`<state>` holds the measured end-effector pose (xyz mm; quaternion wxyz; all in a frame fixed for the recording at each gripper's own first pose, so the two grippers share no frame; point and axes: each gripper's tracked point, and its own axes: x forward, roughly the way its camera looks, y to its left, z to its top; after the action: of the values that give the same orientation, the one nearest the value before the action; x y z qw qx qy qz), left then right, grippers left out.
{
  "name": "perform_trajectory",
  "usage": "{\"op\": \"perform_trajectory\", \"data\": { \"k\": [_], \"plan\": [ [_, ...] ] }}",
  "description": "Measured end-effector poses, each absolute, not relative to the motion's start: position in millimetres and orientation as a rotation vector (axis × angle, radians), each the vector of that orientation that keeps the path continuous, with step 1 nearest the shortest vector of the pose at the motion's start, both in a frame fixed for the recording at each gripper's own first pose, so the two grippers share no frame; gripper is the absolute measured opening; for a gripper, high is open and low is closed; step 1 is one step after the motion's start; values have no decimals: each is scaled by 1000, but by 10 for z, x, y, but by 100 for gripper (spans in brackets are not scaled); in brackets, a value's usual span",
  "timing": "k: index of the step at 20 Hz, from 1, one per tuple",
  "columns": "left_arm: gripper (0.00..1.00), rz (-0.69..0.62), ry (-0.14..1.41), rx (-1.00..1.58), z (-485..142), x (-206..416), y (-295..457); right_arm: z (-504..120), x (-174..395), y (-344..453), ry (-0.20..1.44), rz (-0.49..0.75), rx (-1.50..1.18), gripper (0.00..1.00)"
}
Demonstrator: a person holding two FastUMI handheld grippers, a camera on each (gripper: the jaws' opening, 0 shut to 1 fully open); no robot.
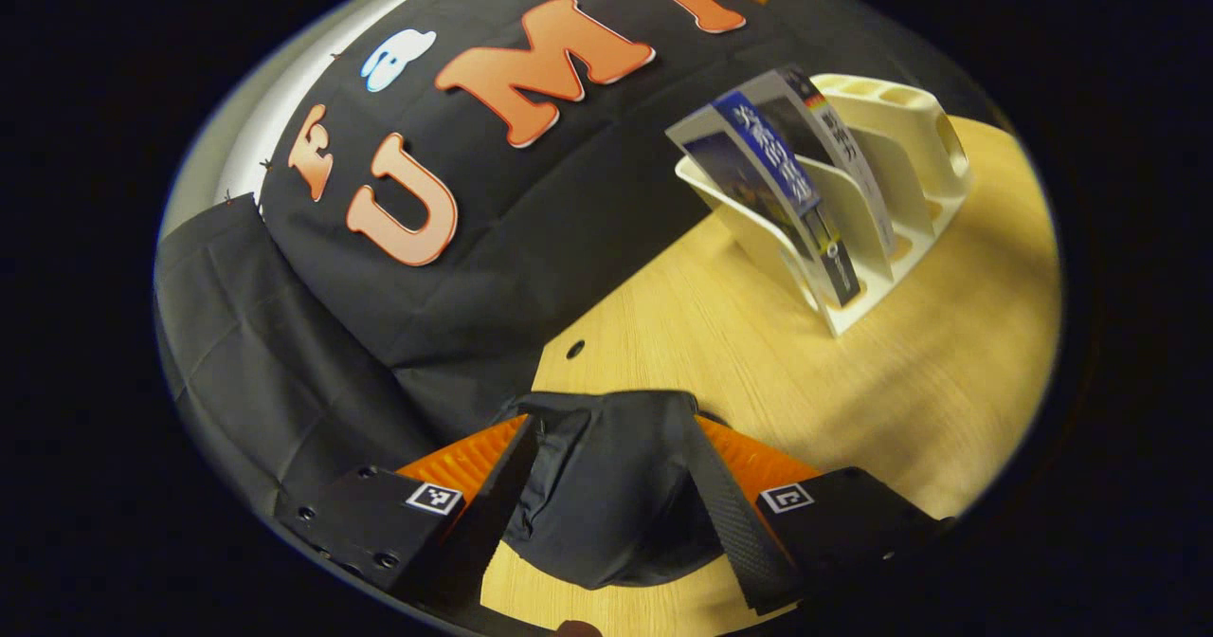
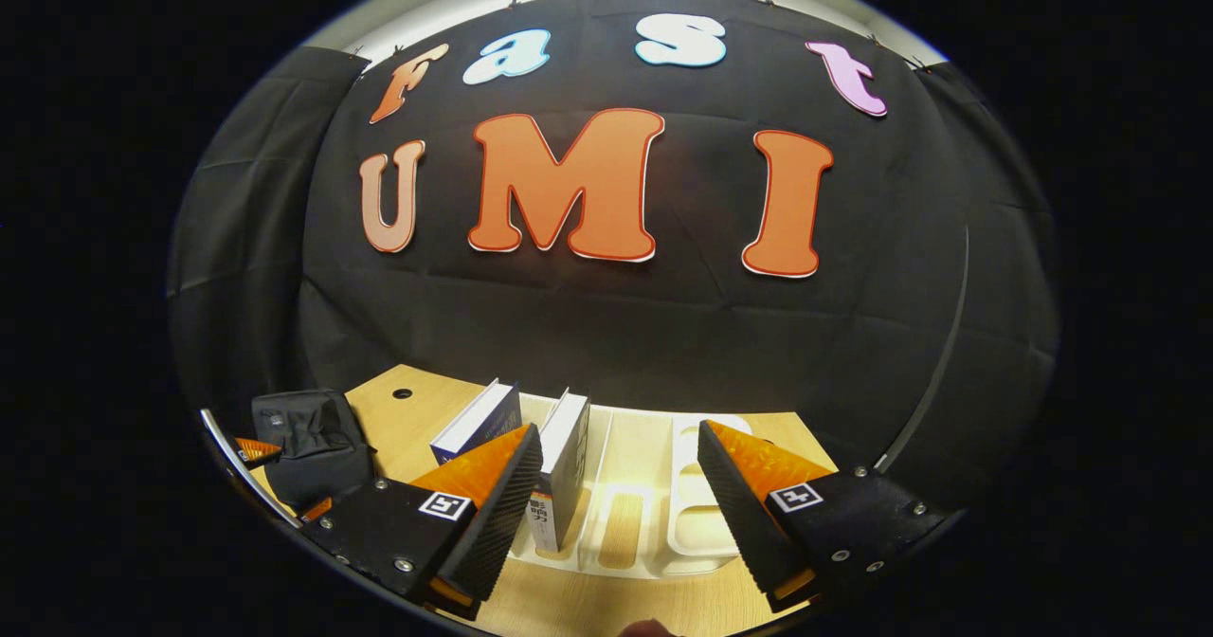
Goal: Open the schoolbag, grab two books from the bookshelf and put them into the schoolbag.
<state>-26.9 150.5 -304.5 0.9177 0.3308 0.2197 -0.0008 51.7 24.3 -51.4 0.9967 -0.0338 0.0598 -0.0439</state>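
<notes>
While my left gripper [image 1: 606, 514] pinches a fold of the black schoolbag [image 1: 606, 495] between its fingers, my right gripper [image 2: 616, 504] hangs spread before the white bookshelf [image 2: 654, 514], two books [image 2: 566, 466] just ahead. If the slack fabric slips, I judge the bag's mouth could sag closed.

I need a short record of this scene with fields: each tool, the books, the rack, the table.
left tool: shut on black schoolbag fabric
right tool: open, hovering over the rack, holding nothing
books: two, blue book and second book, both standing in the rack
rack: white, on the table
table: light wood
</notes>
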Motion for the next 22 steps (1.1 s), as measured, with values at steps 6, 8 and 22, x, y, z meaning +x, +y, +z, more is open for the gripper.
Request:
{"op": "perform_trajectory", "data": {
  "k": [6,8,22],
  "plan": [
    [98,11,575,722,-3465,-335,1694,-560,517,160,130,-104,-69,98],
    [97,25,585,760,-3494,-315,1762,-578,522,149,134,-107,-69,98],
    [69,102,651,920,-3754,54,2031,-602,477,211,151,-125,-65,98]
  ]
}}
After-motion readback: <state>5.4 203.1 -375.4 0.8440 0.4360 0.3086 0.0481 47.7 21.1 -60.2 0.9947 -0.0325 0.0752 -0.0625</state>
